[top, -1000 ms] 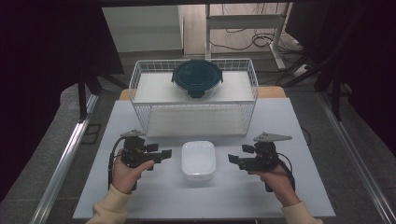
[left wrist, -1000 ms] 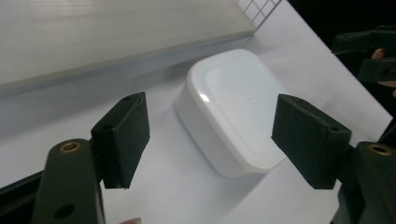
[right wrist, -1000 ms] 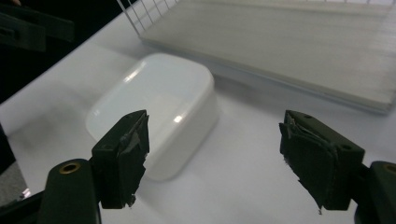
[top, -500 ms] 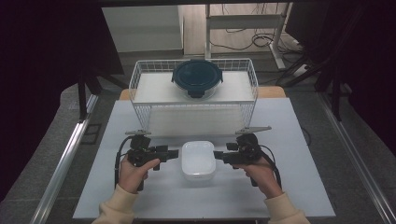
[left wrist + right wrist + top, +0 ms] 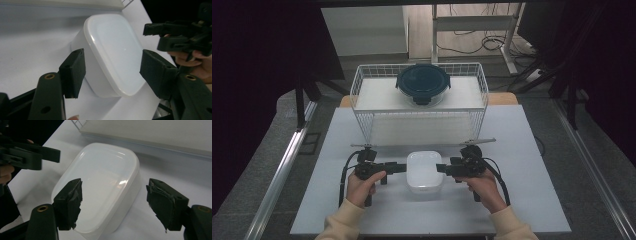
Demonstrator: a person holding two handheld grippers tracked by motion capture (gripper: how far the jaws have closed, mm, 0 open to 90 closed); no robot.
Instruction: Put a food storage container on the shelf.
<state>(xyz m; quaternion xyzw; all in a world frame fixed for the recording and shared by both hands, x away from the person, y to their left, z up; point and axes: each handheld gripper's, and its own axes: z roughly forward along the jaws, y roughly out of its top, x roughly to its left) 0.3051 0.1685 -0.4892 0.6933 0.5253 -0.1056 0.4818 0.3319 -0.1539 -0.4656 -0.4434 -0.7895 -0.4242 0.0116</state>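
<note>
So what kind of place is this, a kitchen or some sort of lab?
Most likely a lab or recording workspace, not a kitchen: a plain white table on a bare floor, dark curtains around it, loose cables behind, and a wire basket staged with a container.

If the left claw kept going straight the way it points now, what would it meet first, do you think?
Most likely the white lidded box, whose near side sits right ahead between the left claw's open jaws. How much gap remains is hard to judge.
</note>
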